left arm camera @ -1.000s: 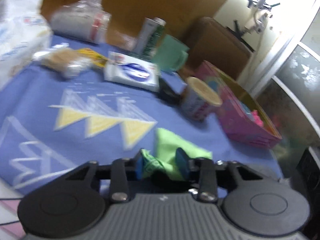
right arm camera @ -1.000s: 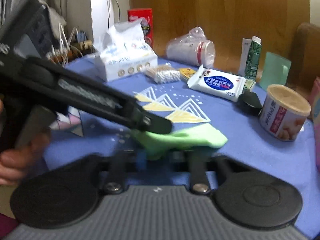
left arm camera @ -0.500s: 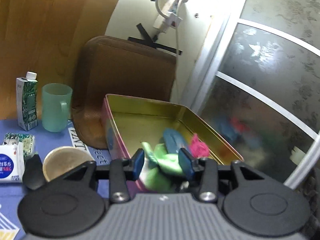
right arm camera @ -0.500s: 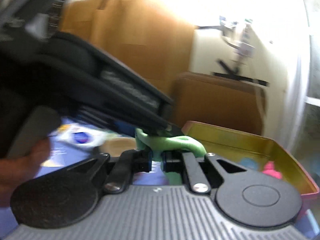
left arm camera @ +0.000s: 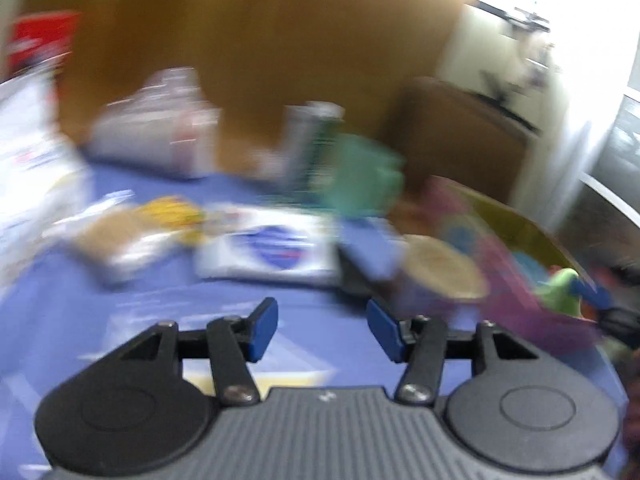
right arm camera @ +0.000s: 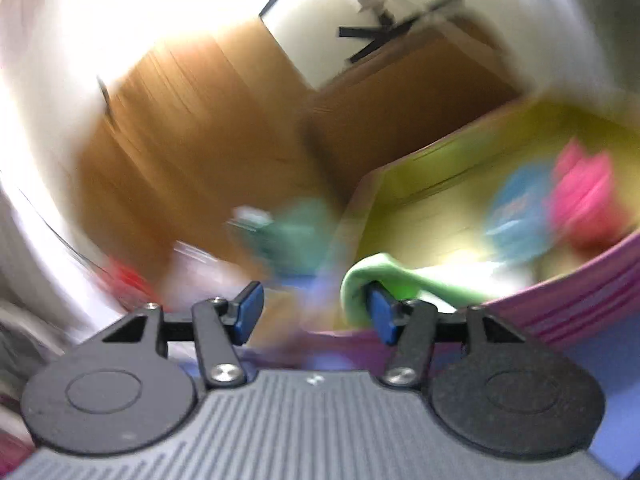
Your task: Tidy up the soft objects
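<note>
The pink-walled, gold-lined tin box (right arm camera: 580,280) at the desk's edge holds a blurred pink soft piece (right arm camera: 584,196), a blue one (right arm camera: 516,208) and the green cloth (right arm camera: 400,280), draped over one fingertip of the right tongs (right arm camera: 316,312). Their jaws have just been opening and stand spread. The left tongs (left arm camera: 322,328) have also just been opening, nothing between them, over bare blue desk cloth (left arm camera: 80,312).
</note>
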{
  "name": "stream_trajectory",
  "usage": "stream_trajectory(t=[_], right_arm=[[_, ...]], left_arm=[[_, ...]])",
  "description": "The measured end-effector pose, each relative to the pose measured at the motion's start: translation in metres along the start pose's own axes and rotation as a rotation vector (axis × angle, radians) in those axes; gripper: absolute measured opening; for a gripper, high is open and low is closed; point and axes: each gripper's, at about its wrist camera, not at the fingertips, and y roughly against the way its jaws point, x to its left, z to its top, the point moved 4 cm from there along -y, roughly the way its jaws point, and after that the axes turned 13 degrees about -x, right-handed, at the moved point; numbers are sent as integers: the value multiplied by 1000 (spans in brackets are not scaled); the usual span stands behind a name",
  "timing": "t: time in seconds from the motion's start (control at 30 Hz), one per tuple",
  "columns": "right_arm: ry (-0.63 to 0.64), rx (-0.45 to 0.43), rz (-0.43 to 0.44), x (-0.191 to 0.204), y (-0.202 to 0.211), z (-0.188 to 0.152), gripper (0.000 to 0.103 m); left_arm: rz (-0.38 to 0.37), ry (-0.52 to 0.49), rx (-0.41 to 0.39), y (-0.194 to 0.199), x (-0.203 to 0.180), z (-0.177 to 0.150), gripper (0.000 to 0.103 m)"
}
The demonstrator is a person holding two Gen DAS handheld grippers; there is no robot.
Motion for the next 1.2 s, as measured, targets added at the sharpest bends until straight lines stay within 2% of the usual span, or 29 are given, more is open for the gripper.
stream_trajectory(t=[0.03,0.1,0.2,0.27,0.33,0.4,0.53,0.6,0.67,0.77,0.8,0.83,0.9,1.0,1.07,1.1,1.13,1.2], right_arm=[[-27,-6,-5,2,-4,3,60],[-34,19,38,17,-12,2,60],[61,106,106,60,-29,-24,60],[145,171,126,89,-49,-50,60],[234,226,123,113,-72,-73,60],[340,278,108,136,-106,-96,60],[605,286,-20,150,-182,-128,60],[671,296,-75,146,-213,-138,60],[726,344,-107,140,-238,-146,60],[735,494,-122,132,-247,-164,57],[710,522,-108,130,-242,-167,56],[658,584,-68,130,-232,-171,51],[601,650,5,131,-203,-178,51],[556,696,117,136,-143,-189,52],[528,667,205,138,-101,-188,52],[531,625,224,137,-83,-185,60],[549,559,221,135,-63,-180,76],[606,450,201,131,-34,-174,89]], left_arm=[[39,11,-11,5,17,2,51],[104,18,-42,15,46,5,51],[199,6,-93,27,81,6,51],[225,33,-96,30,99,2,51],[199,105,-97,32,112,-2,51],[180,133,-138,36,115,0,54],[147,162,-180,40,120,0,54],[146,165,-185,41,118,0,54],[140,170,-188,41,115,0,54],[136,188,-191,43,118,0,54],[136,198,-189,43,119,1,54],[135,207,-187,43,121,1,54],[128,219,-182,42,122,1,54],[122,207,-178,43,119,0,56],[108,187,-156,42,115,-1,57],[94,178,-136,42,112,-2,57],[77,172,-117,42,110,-3,57],[38,187,-63,44,103,-10,57]])
